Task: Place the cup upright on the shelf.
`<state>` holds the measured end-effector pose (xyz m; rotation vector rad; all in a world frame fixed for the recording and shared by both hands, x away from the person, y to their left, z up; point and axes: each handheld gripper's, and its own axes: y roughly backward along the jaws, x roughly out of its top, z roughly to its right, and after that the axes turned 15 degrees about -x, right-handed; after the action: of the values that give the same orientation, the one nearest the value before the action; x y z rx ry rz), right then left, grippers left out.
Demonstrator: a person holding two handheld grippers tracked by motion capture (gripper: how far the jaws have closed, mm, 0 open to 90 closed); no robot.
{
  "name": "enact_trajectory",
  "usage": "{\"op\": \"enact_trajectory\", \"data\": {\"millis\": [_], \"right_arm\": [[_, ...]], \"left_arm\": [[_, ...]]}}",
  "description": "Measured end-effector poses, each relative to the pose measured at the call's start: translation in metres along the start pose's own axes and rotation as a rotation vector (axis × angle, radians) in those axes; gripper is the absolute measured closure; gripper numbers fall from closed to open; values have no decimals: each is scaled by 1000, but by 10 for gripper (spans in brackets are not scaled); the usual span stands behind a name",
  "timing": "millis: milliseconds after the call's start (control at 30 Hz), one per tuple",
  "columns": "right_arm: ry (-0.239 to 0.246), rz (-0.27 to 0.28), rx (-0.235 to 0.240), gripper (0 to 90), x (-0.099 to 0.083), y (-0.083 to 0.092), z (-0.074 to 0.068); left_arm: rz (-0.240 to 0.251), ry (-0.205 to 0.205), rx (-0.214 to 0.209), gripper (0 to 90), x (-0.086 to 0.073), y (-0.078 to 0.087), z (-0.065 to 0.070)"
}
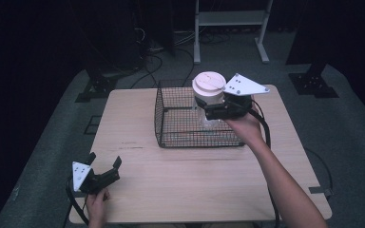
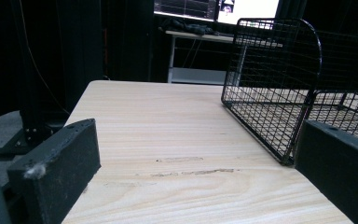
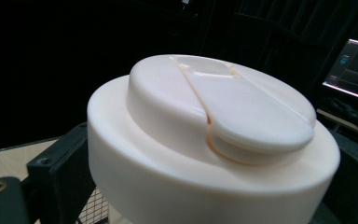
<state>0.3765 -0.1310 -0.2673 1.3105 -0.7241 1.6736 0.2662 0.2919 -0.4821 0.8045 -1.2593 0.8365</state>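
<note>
**A white-lidded jar held above the wire basket, on a pale wooden table in a dark room**

We see a light wooden table [image 1: 190, 180] with rounded corners, standing on a grey floor [image 1: 351, 123]. On the wood, between our two tongs, there are some faint scratches [image 2: 193, 171]. The room around the table is very dark. Behind the table we see a white metal frame [image 1: 230, 21], black stand bases [image 1: 313, 83] on the floor, and loose cables [image 1: 152, 61]. In the right gripper view a lit screen [image 3: 356, 67] glows far behind the jar.

Our right gripper [image 1: 208, 110] is closed on a jar [image 1: 209, 90] with a wide white lid. The jaws hold the jar just below the lid, one on each side, and the jar stands upright. The jar is held over the right part of the black wire basket [image 1: 171, 123]; we cannot tell if its bottom touches the basket floor. In the right gripper view the lid is directly in front of the camera, between the two black jaws.

Our left gripper [image 1: 105, 164] is near the front left corner of the table, well apart from the basket. Its jaws are wide open and hold nothing. From this gripper the basket is ahead and to the right, near the tip of its right jaw.
</note>
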Motion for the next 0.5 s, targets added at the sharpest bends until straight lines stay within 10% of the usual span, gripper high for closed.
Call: {"op": "enact_trajectory", "data": {"millis": [500], "right_arm": [[-46,-26,-22,44,-11,-44,3]], "left_arm": [[4,1,-5,0,0,0,0]]}}
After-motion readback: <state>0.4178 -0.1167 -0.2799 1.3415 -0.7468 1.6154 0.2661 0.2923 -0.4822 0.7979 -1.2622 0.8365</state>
